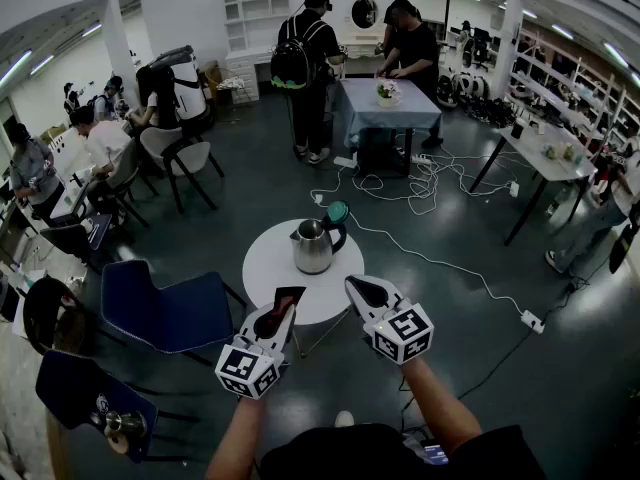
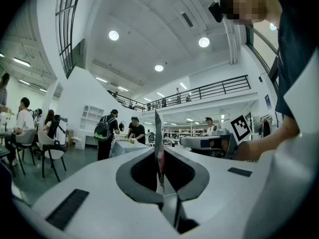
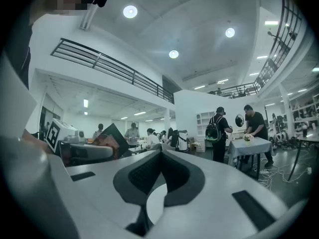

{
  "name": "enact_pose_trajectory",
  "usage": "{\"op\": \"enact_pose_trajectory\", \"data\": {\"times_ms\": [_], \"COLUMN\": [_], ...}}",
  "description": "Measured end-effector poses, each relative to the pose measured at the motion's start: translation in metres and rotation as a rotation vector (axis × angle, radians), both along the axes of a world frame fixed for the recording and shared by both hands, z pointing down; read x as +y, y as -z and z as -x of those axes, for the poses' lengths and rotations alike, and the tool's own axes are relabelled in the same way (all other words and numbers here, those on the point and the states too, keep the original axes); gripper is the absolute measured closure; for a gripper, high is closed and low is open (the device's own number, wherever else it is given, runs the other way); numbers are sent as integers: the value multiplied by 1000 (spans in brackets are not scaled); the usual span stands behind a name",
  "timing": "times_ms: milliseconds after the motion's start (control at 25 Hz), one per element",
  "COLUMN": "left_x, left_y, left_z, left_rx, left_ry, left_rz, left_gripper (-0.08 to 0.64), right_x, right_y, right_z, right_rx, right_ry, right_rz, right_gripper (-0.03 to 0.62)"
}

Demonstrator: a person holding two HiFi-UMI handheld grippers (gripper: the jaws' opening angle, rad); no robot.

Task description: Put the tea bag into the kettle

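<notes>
Early stage, nothing is in the kettle yet. The left gripper (image 1: 281, 310) has its jaws pinched on the tea bag (image 2: 158, 138), a thin sachet seen edge-on and sticking up past the tips. It is held in the air at the near edge of the round white table (image 1: 268, 268), short of the steel kettle (image 1: 312, 248). The right gripper (image 1: 364, 292) has its jaws together with nothing between them. A teal lid (image 1: 338, 211) lies behind the kettle. Left to do, I judge: carry the bag over the kettle mouth and release it.

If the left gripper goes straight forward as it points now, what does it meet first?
Probably the kettle on the round table: in the head view the left gripper, holding the tea bag, points at it. Height is unclear; it may pass above.
</notes>
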State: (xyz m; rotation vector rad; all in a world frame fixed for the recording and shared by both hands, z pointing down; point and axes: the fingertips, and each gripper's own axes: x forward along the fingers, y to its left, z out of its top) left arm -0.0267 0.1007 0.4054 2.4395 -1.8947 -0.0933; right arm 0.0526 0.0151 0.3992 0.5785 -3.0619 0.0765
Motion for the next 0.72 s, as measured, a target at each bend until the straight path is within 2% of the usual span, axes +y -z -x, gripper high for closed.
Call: {"op": "enact_pose_trajectory", "data": {"times_ms": [720], "left_x": [-24], "left_y": [-12], "left_z": [-21], "left_rx": [11], "left_ry": [36], "left_rz": [12], "left_gripper": [535], "right_x": [-32], "right_y": [-18], "right_z": [-25], "right_rx": [-20], "right_ry": [16], "right_rz": [38], "right_gripper": [575]}}
